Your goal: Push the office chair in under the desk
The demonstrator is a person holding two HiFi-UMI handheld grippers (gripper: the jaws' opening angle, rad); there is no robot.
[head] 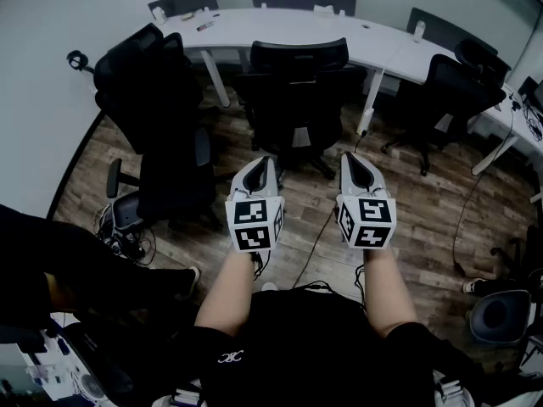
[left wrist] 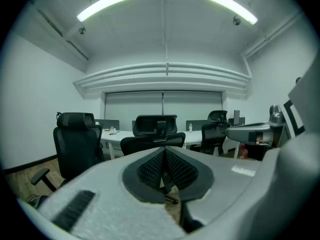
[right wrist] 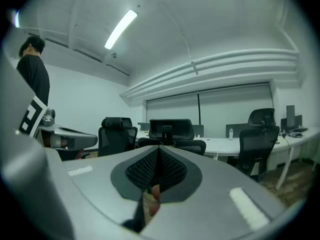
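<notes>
The black office chair stands pulled out from the white curved desk, its back towards me. Both grippers are held side by side, short of the chair and not touching it. My left gripper points at the chair's left side and my right gripper at its right side. In the left gripper view the jaws are shut and empty, with the chair ahead. The right gripper view shows its jaws shut too, the chair straight ahead.
Another black chair stands close on the left, and one more at the right by the desk. Cables run over the wooden floor. A person stands at the left in the right gripper view. A desk leg is beside the chair.
</notes>
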